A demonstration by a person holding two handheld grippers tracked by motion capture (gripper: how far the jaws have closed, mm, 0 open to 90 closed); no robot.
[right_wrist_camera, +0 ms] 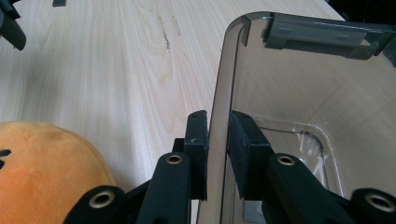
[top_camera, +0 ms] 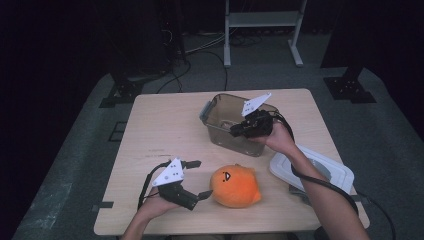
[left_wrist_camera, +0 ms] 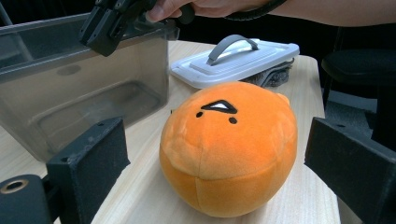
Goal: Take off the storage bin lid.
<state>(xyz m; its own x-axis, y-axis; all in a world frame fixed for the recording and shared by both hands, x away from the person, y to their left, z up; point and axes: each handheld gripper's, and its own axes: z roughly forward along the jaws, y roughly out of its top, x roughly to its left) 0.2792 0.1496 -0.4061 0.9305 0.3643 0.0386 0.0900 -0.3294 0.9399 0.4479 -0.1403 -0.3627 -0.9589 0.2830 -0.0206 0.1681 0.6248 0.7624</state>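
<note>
**Bin steadied, toy not yet grasped**

The right gripper (right_wrist_camera: 218, 140) is clamped on the clear bin's (top_camera: 220, 117) near wall. The left gripper (left_wrist_camera: 215, 158) stands released, jaws either side of the orange plush (left_wrist_camera: 229, 147), untouched on the desk (top_camera: 155, 130). Grasping and binning remain; lid (top_camera: 320, 167) lies beyond.

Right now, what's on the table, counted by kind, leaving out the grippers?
Orange plush toy: 1
Clear plastic bin: 1
White lid with a grey handle: 1
Total: 3
</note>
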